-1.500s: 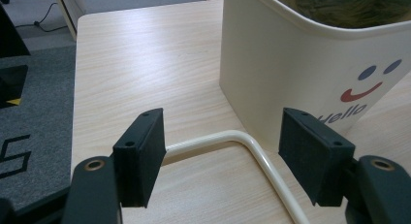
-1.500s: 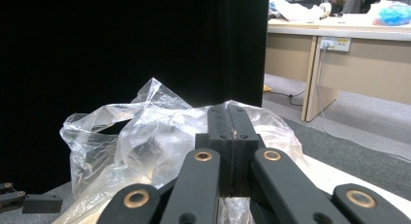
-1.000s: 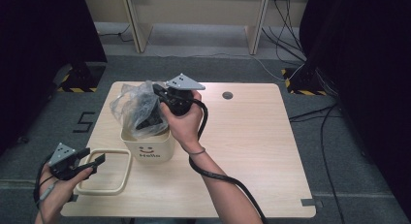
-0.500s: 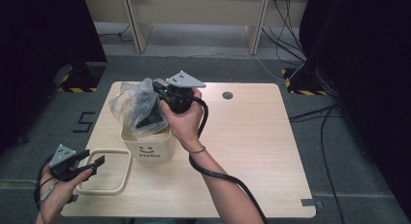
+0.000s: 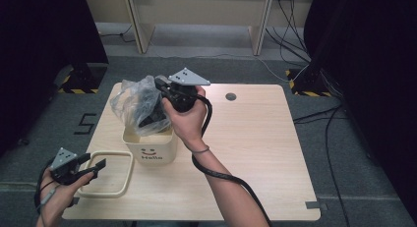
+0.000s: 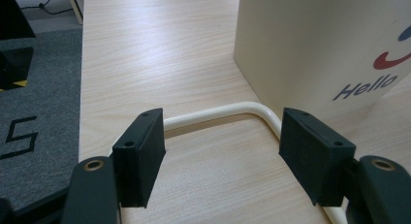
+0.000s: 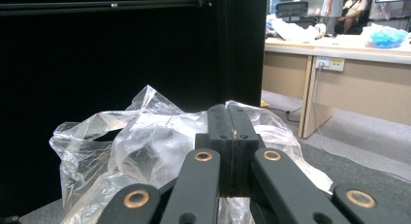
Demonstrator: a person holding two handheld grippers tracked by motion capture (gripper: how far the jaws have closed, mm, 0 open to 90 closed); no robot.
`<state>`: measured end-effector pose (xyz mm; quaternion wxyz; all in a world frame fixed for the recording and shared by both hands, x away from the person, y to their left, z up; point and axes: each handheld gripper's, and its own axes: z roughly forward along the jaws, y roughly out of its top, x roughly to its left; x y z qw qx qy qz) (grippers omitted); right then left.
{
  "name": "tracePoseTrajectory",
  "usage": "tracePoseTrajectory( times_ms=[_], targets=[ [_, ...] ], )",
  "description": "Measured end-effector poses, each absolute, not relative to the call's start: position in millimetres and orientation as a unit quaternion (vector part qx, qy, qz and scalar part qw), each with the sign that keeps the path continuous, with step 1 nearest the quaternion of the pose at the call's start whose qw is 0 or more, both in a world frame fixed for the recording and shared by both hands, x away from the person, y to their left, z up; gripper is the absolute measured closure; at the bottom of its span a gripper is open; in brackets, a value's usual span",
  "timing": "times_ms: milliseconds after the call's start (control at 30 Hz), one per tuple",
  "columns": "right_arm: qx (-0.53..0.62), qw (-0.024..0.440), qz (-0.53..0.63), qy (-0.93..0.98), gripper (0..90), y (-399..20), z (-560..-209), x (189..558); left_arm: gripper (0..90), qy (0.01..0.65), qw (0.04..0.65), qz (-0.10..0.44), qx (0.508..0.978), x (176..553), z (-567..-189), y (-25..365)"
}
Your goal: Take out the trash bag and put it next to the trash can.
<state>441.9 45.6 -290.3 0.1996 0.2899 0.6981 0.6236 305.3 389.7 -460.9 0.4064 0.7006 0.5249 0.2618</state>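
Nothing shifted since earlier: right gripper (image 5: 156, 105) clamps clear plastic bag (image 5: 134, 100) above bin (image 5: 152, 148) (Hello-printed); left gripper (image 6: 220, 151) gapes empty over frame (image 6: 220, 112).

A clear plastic bag (image 5: 135, 101), a cream bin (image 5: 150, 147) with blue, seemingly red-accented lettering, a cream frame (image 5: 114, 174), black fingers (image 6: 140, 153).

1. My right gripper (image 5: 158, 100) sits at upper centre of the frame, with the plastic bag (image 5: 134, 100) above the bin (image 5: 150, 147).
2. My left gripper (image 5: 93, 167) sits at lower left, over the frame (image 5: 109, 173), which lies left of the bin on the table (image 5: 255, 153).
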Motion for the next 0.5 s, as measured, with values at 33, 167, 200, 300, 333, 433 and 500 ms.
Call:
tracePoseTrajectory(
  times_ms=[33, 167, 200, 300, 333, 433, 500],
  targets=[
    [0.289, 0.201, 0.624, 0.698, 90.0, 45.5, -289.1, 441.8, 32.5, 0.525, 0.406, 0.262, 0.7, 305.4, -461.0, 389.7],
    [0.287, 0.202, 0.626, 0.696, 90.0, 45.5, -285.8, 441.7, 32.4, 0.525, 0.407, 0.261, 0.7, 305.5, -461.2, 389.3],
    [0.289, 0.201, 0.626, 0.696, 90.0, 45.5, -285.3, 441.4, 32.4, 0.525, 0.407, 0.261, 0.701, 305.5, -461.2, 389.3],
    [0.288, 0.202, 0.629, 0.694, 90.0, 45.0, -283.7, 441.4, 32.4, 0.525, 0.407, 0.262, 0.7, 305.5, -461.1, 389.5],
    [0.287, 0.202, 0.629, 0.693, 90.0, 44.8, -283.3, 441.5, 32.4, 0.525, 0.407, 0.262, 0.7, 305.4, -461.1, 389.6],
    [0.285, 0.204, 0.63, 0.693, 90.0, 44.5, -281.6, 441.5, 32.4, 0.525, 0.407, 0.262, 0.7, 305.5, -461.4, 389.7],
    [0.286, 0.204, 0.632, 0.691, 90.0, 44.2, -280.4, 441.4, 32.4, 0.526, 0.407, 0.262, 0.7, 305.6, -461.6, 389.8]
  ],
)
